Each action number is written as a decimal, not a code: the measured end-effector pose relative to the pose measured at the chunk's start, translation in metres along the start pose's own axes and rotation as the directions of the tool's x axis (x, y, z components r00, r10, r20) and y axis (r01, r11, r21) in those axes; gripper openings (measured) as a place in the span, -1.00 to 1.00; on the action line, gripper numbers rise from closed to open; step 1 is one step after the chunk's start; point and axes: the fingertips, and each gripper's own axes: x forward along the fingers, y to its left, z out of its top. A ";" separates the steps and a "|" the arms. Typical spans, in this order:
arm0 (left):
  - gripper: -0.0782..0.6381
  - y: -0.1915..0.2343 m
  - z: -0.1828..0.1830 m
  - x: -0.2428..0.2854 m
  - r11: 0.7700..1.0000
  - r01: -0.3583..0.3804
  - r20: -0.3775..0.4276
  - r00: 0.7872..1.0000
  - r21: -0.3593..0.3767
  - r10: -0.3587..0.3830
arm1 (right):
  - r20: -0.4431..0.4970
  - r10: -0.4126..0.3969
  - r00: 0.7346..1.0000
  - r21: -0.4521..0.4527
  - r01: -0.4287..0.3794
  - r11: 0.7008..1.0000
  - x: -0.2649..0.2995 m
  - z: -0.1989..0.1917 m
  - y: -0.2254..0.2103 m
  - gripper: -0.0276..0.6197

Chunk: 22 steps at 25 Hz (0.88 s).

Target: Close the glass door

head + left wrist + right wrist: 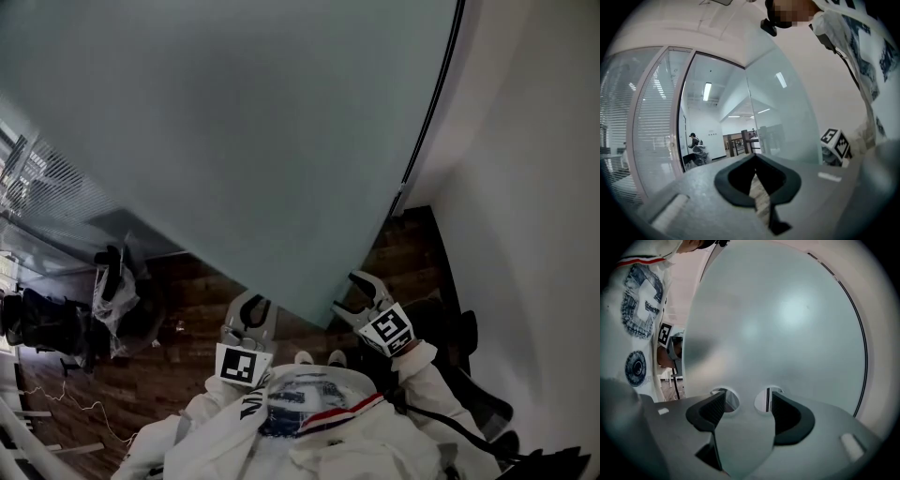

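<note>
The frosted glass door (pixel 244 141) fills the upper head view, and its lower free edge ends just above my two grippers. My right gripper (pixel 352 292) is at that edge with its jaws wide apart. In the right gripper view the door (pixel 787 324) fills the picture in front of the right gripper (pixel 743 401). Two small round clear spots in the pane show just past its pads, which press on nothing. My left gripper (pixel 251 305) hangs left of the edge with its fingertips together. In its own view the left gripper (pixel 754 161) holds nothing and the door (pixel 787 117) stands to its right.
A white wall (pixel 534 187) and a black door-frame strip (pixel 431 103) stand at the right. Dark wood floor (pixel 187 300) lies below. Black chairs and bags (pixel 47 323) sit at the left, by a cable (pixel 56 398). A distant person (pixel 693 140) stands beyond a blind-covered partition (pixel 647 131).
</note>
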 end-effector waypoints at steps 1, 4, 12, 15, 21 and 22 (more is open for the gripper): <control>-0.79 0.000 0.000 0.000 1.000 0.002 -0.001 1.000 0.001 -0.002 | -0.005 -0.001 1.000 -0.008 0.001 1.000 0.003 -0.001 0.000 0.03; -0.79 -0.002 0.001 0.005 1.000 0.014 0.006 1.000 0.002 -0.014 | -0.019 0.016 1.000 -0.029 -0.016 0.999 0.014 0.001 0.005 -0.07; -0.79 -0.007 0.002 0.007 1.000 0.022 0.018 1.000 -0.004 -0.022 | -0.014 -0.068 0.998 0.011 0.068 0.998 0.026 -0.008 -0.004 -0.53; -0.79 -0.004 0.002 0.005 1.000 0.015 0.022 1.000 -0.003 -0.014 | -0.028 -0.074 0.997 0.008 0.074 0.997 0.030 -0.012 -0.006 -0.53; -0.79 -0.007 -0.004 0.004 1.000 0.008 0.007 1.000 -0.019 -0.008 | -0.015 -0.083 0.996 0.019 0.083 0.996 0.033 -0.002 -0.005 -0.54; -0.79 -0.007 -0.004 0.003 1.000 0.007 0.005 1.000 -0.021 -0.007 | -0.019 -0.086 0.996 0.020 0.087 0.996 0.035 -0.002 -0.005 -0.54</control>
